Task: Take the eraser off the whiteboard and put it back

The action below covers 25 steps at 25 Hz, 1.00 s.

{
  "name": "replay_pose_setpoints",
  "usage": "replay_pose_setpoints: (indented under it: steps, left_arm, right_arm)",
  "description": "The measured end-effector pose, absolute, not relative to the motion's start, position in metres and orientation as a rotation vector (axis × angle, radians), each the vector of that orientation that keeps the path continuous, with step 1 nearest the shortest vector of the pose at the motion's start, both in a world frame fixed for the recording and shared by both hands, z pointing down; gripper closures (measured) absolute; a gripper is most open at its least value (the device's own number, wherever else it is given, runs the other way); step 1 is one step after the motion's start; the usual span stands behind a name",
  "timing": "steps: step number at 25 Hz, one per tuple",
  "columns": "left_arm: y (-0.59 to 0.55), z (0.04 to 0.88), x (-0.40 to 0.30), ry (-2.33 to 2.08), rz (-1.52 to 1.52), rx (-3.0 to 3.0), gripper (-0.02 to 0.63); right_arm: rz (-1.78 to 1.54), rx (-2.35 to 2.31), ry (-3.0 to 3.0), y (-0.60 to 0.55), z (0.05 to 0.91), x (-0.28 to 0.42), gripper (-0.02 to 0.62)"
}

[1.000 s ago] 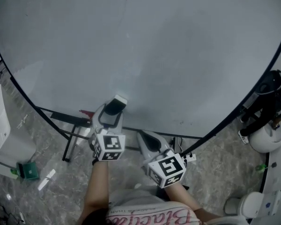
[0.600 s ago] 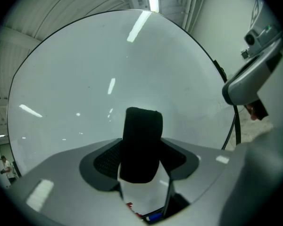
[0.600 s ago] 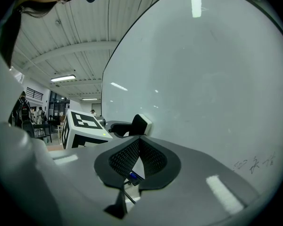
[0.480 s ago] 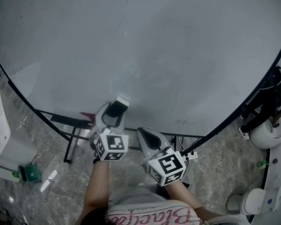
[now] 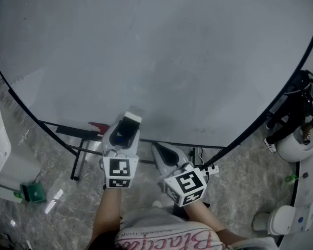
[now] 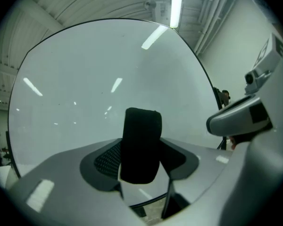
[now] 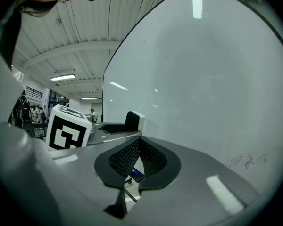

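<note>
A person stands in front of a big whiteboard (image 5: 172, 61) and holds one tool in each hand. The left tool (image 5: 125, 128) points level at the lower part of the board. Its jaws have just been closing a little, and they now stand wide with the eraser (image 5: 130, 120) between them, the pads pressing on its two sides. In the left gripper view the eraser (image 6: 140, 145) is a black block standing upright between the pads. From the right gripper view I see that its white end (image 7: 137, 120) is turned to the board and is very near to it; I cannot tell if it touches. The right tool (image 5: 159, 151) is just beside the left one, lower and near the board's bottom edge. Its jaws (image 7: 137, 157) are fully together and hold nothing. Under the board there is a grey marble floor (image 5: 57, 165).
</note>
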State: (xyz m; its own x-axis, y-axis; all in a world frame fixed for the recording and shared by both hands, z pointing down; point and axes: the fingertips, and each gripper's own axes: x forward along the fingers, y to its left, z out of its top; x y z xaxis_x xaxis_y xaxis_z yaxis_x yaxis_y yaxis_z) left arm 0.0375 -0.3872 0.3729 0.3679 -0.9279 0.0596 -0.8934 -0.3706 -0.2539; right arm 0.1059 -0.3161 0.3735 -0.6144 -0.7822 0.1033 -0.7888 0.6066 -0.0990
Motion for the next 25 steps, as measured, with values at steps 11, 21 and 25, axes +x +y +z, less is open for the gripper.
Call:
replay_pose_setpoints:
  steps: [11, 21, 25]
  left_arm:
    - [-0.322, 0.354, 0.027, 1.686, -0.067, -2.538, 0.373]
    - [-0.31, 0.356, 0.027, 1.637, -0.048, -2.587, 0.374]
    - [-0.311, 0.356, 0.024, 1.656, 0.002, -2.609, 0.372]
  right_arm:
    - [0.201, 1.321, -2.779, -0.291, 0.379, 0.098, 0.594]
    - [0.203, 1.324, -2.772, -0.284, 0.379, 0.091, 0.594]
    - [0.197, 1.336, -2.77, -0.285, 0.378, 0.092, 0.594]
